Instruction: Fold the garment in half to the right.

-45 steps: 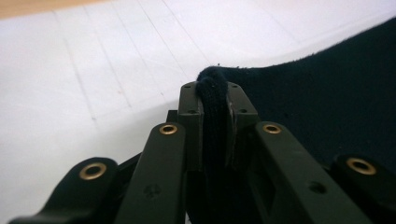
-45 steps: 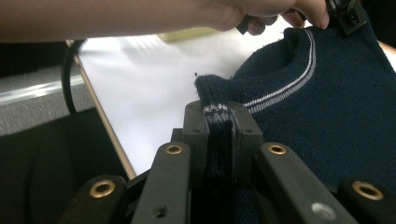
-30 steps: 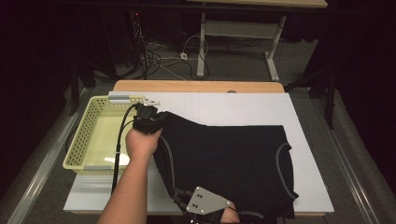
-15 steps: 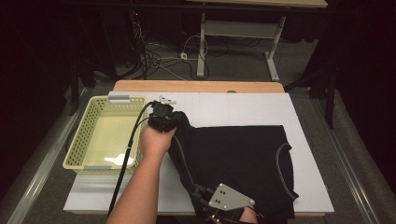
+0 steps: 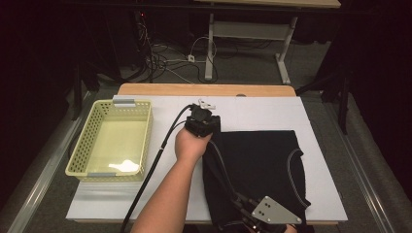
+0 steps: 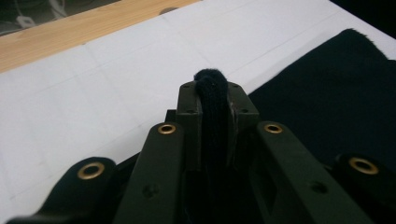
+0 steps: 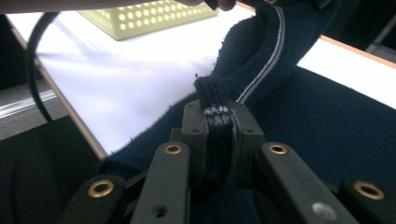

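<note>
A white sheet covers the wooden table, with dark floor and loose cables behind it. At the left of the sheet sits a yellow perforated basket; beside it, the left gripper has its jaws clamped on a fold of a dark navy sweater, which lies spread across the sheet's right half. Nearest the table's front edge, the right gripper pinches the sweater's striped ribbed edge between closed jaws, lifting it slightly.
</note>
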{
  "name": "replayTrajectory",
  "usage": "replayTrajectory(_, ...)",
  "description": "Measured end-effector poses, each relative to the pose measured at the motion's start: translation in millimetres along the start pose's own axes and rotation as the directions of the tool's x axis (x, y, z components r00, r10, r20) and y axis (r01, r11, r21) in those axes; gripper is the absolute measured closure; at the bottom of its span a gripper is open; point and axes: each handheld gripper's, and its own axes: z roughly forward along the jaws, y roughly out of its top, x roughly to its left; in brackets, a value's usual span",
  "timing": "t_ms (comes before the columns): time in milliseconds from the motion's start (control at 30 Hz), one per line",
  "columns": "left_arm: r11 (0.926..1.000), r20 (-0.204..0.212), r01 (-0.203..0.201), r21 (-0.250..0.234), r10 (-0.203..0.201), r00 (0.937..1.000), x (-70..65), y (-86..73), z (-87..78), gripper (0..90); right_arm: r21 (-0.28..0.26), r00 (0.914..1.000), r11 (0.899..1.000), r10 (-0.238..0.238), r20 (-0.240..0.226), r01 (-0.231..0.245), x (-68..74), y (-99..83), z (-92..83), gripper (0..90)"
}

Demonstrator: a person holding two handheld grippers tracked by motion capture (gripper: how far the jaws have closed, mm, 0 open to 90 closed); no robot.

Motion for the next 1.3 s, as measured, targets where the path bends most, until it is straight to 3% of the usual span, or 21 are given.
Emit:
replayTrajectory(400, 0.9994, 0.087, -0.034, 0.003, 0.034, 0.9957, -33.7, 13.7, 48.7, 77.0, 0.031, 0.9914, 0.997, 0.071, 0.109, -0.075, -25.1, -27.3, -32.0, 80.1)
replayTrajectory(533, 0.9988, 0.122, -0.049, 0.006, 0.048, 0.9913, -49.8, 15.8, 68.4, 76.4, 0.050, 0.9870, 0.995, 0.085, 0.137, -0.092, -32.2, -37.0, -41.9, 80.2)
replayTrajectory(700, 0.9998, 0.195, -0.012, -0.017, 0.015, 0.9807, -65.4, 16.1, 86.5, 76.0, 0.089, 0.9814, 0.990, 0.090, 0.170, -0.106, -40.7, -50.8, -56.2, 80.1)
replayTrajectory(833, 0.9996, 0.206, -0.025, -0.011, 0.027, 0.9782, -76.2, 13.8, 95.8, 74.6, 0.107, 0.9772, 0.987, 0.098, 0.188, -0.120, -45.9, -62.0, -65.7, 80.1)
replayTrajectory(900, 0.9996, 0.197, -0.027, -0.009, 0.028, 0.9801, -78.4, 12.1, 97.1, 71.9, 0.103, 0.9747, 0.985, 0.115, 0.192, -0.136, -47.4, -67.5, -67.0, 80.1)
replayTrajectory(1000, 0.9985, 0.163, -0.045, -0.030, 0.049, 0.9854, -79.5, 10.7, 91.1, 55.1, 0.096, 0.9742, 0.984, 0.130, 0.184, -0.150, -48.0, -74.0, -65.2, 79.9)
replayTrajectory(1133, 0.9976, 0.167, -0.031, -0.061, 0.041, 0.9851, -70.1, 7.1, 74.4, 36.3, 0.098, 0.9754, 0.984, 0.127, 0.180, -0.147, -48.9, -76.2, -63.9, 79.7)
replayTrajectory(1200, 0.9973, 0.188, -0.029, -0.068, 0.041, 0.9813, -63.0, 2.9, 65.2, 33.6, 0.101, 0.9763, 0.985, 0.123, 0.178, -0.142, -49.1, -76.7, -62.8, 79.6)
replayTrajectory(1300, 0.9967, 0.180, -0.044, -0.068, 0.055, 0.9821, -53.4, -6.7, 51.0, 29.1, 0.106, 0.9767, 0.984, 0.119, 0.178, -0.140, -49.3, -77.3, -61.7, 79.5)
